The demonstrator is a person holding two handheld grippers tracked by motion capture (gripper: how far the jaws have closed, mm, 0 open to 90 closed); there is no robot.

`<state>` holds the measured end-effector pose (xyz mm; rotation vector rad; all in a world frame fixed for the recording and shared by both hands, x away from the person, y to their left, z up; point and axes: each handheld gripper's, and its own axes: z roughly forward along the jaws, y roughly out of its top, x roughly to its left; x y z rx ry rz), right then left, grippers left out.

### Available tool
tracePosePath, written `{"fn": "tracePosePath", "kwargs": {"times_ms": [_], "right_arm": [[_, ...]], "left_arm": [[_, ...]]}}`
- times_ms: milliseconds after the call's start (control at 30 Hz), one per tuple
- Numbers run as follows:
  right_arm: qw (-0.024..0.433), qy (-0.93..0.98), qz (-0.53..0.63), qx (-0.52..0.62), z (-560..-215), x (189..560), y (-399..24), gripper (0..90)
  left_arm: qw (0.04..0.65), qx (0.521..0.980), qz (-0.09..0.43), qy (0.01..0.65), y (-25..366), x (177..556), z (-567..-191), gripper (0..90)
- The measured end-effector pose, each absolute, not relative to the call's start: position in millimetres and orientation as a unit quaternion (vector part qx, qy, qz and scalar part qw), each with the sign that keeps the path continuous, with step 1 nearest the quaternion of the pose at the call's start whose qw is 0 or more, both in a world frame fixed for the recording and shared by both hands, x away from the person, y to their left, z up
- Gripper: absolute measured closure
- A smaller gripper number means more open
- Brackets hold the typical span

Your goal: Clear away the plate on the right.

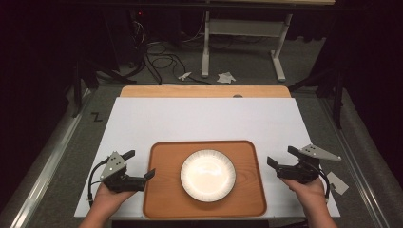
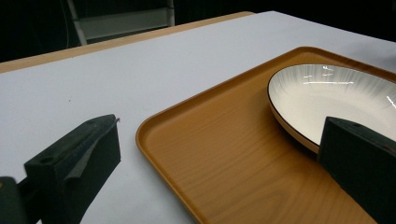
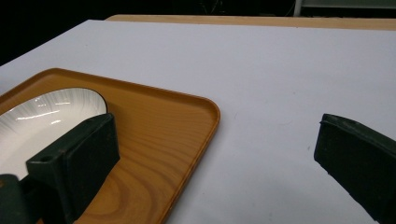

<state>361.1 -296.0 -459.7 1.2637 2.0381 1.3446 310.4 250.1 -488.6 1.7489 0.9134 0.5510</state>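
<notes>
A brown wooden tray point(image 1: 161, 190) lies at the near middle of the white-covered table, with a white plate point(image 1: 207, 175) with a dark rim at its centre. My left gripper point(image 1: 140, 164) is at the tray's left edge, open, with nothing between its jaws. In the left gripper view point(image 2: 219, 128) one jaw hangs over the white sheet and the other before the plate point(image 2: 327, 93), above the tray point(image 2: 224, 154). My right gripper point(image 1: 281, 156) is just beyond the tray's right edge, open and holding nothing. The right gripper view point(image 3: 215, 123) has the tray's corner point(image 3: 159, 130) and the plate point(image 3: 42, 121) at left.
A white sheet point(image 1: 204, 118) covers the table, with a wooden strip point(image 1: 204, 91) bare along the far edge. A small white card point(image 1: 336, 183) lies by the right hand. Beyond the table, the floor holds cables and a white desk frame point(image 1: 242, 28).
</notes>
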Motion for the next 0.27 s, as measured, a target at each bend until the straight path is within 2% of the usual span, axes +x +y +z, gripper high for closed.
{"fn": "tracePosePath", "kwargs": {"times_ms": [267], "right_arm": [[0.195,0.725,0.475,0.459,-461.9,361.6,-297.6,0.4]], "left_arm": [[0.525,0.728,0.232,0.376,251.6,309.5,-486.0,0.3]]}}
